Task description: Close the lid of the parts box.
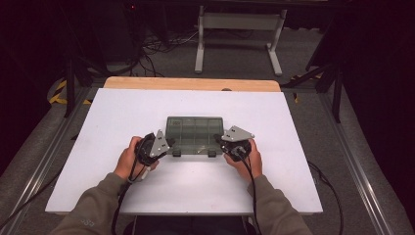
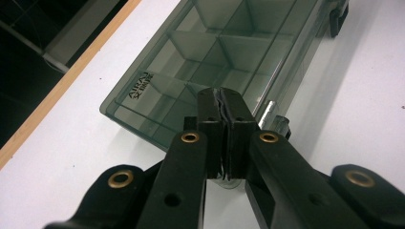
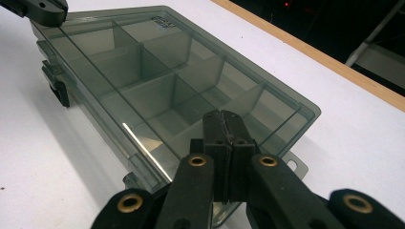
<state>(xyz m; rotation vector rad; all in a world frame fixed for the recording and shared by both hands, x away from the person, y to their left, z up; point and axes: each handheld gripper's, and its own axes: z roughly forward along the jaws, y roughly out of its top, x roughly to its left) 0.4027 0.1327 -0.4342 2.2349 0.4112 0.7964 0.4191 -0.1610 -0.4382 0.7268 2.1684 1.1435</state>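
Note:
A smoke-grey see-through compartment box (image 1: 195, 133) lies with its lid down in the middle of the white table (image 1: 112, 127). Two dark latches (image 1: 175, 153) sit on its near side. My left gripper (image 1: 170, 143) is shut at the box's near left corner, and nothing is between its jaws. In the left gripper view the left gripper (image 2: 223, 98) hangs over the lid of the box (image 2: 229, 43), beside a latch (image 2: 277, 119). My right gripper (image 1: 219, 140) is shut and empty at the near right corner. In the right gripper view the right gripper (image 3: 223, 119) is over the box (image 3: 143, 67).
A wooden strip (image 1: 191, 83) borders the table's far edge. Beyond it on the floor are a white metal stand (image 1: 240, 34) and cables (image 1: 156, 46). Bare white table surface surrounds the box on all sides. The other gripper (image 3: 40, 9) peeks in at the right gripper view's top left.

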